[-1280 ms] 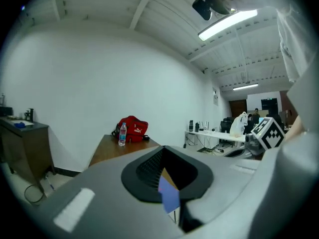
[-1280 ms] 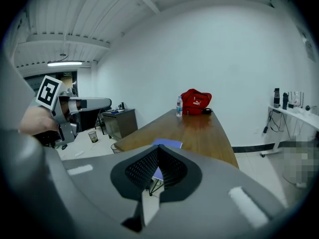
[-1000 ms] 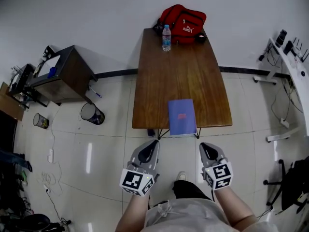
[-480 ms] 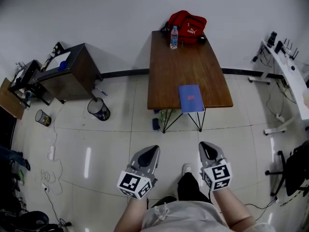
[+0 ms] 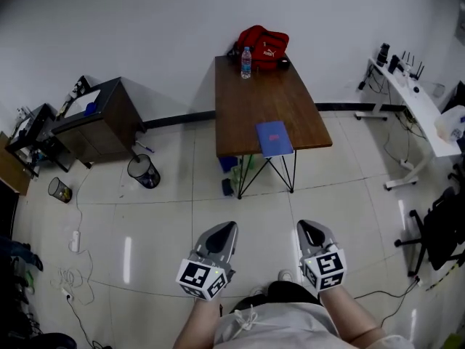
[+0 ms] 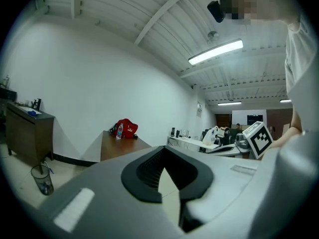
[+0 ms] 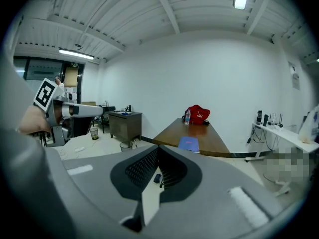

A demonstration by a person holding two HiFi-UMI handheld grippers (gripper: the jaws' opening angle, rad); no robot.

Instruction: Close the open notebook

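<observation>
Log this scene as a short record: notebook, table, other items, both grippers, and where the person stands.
notebook: blue cover up, looks closed, at the table's near edge
table: wooden, against the wall
far end: red bag, water bottle in front of it
left gripper: jaws together, empty
right gripper: jaws together, empty
person: standing on the tiled floor, well clear of the table

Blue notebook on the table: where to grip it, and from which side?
The notebook lies flat and shut at the near end of the table, seemingly overhanging slightly. So take its near short edge, coming from that end with jaws level: likely the only spot where a jaw slips under.
</observation>
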